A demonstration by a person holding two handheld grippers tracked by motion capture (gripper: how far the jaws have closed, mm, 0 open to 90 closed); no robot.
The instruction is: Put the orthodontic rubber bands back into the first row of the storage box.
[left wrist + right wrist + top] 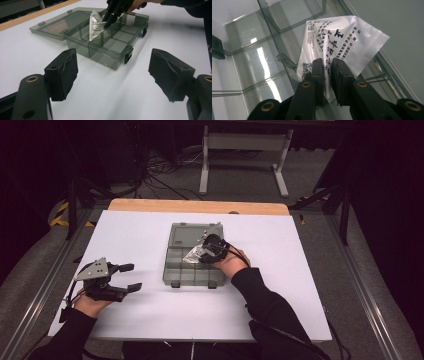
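Note:
A smoky clear compartment box lies open in the middle of the white table, its lid folded flat behind it. Over a middle compartment stands a white printed plastic bag. My right gripper reaches down to the bag from the right. In the right gripper view the bag runs up between the jaws of my right gripper, which stand a narrow gap apart. My left gripper rests on the table left of the box, open and empty. In the left gripper view it faces the box and bag.
The white table top ends in a wooden strip at the back. Dividers split the box into several compartments, and two black latches sit on its front wall. Metal rails run along both sides of the table.

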